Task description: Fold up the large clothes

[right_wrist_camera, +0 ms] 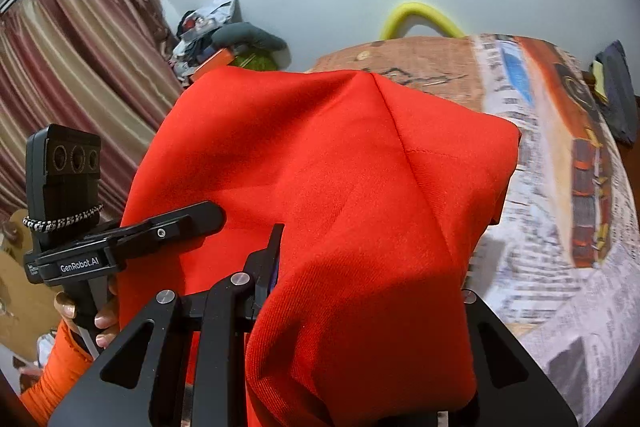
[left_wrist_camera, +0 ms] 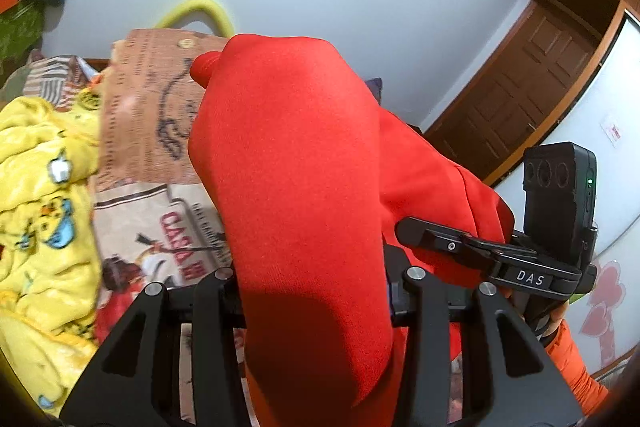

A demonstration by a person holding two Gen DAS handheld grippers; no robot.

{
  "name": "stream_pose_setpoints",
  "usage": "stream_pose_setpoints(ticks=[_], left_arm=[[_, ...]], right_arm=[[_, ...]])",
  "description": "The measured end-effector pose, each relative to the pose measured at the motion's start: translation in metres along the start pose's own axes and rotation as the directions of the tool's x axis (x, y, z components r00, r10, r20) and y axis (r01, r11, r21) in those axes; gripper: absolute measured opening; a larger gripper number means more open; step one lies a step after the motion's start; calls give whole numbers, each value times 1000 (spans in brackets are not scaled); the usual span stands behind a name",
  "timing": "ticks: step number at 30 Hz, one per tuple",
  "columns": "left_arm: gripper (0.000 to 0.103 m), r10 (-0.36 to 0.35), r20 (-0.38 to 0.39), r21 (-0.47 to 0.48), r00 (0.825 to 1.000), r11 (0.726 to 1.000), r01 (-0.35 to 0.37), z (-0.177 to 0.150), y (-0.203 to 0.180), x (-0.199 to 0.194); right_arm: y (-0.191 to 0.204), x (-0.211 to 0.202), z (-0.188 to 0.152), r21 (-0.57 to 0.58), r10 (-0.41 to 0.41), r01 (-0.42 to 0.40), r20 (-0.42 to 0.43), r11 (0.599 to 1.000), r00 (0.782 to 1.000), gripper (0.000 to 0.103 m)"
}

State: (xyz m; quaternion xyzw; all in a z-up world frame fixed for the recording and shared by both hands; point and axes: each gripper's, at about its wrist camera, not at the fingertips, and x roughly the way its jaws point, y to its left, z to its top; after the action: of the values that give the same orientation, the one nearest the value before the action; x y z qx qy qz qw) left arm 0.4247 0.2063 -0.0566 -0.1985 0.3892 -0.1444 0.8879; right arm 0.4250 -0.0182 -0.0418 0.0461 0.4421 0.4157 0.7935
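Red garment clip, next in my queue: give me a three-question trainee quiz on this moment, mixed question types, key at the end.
1. True or false: the red garment lies flat on the bed.
2. Multiple choice: what lies to the left in the left wrist view? A) a yellow blanket B) a blue towel C) a white pillow
3. Fill in: the bed is covered by a sheet with ______ print.

Key:
1. False; it is raised and draped over both the left gripper and the right gripper, hiding their fingertips.
2. A
3. newspaper
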Motion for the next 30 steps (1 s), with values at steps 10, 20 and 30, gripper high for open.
stream_pose_setpoints(ticks=[10,20,30], left_arm=[[43,73,-56,-56,996,995,-76,-13,83,5],[43,140,-159,-115,977,981,-159,-20,166,81],[46,139,-217,-187,966,966,-181,-38,227,137]], right_arm=[[14,84,-4,16,39,-38,-91,999,995,26],[-9,185,-9,61,4,8,-195,998,981,26],[-22,233,-24,13,-62,67,-227,998,972,26]])
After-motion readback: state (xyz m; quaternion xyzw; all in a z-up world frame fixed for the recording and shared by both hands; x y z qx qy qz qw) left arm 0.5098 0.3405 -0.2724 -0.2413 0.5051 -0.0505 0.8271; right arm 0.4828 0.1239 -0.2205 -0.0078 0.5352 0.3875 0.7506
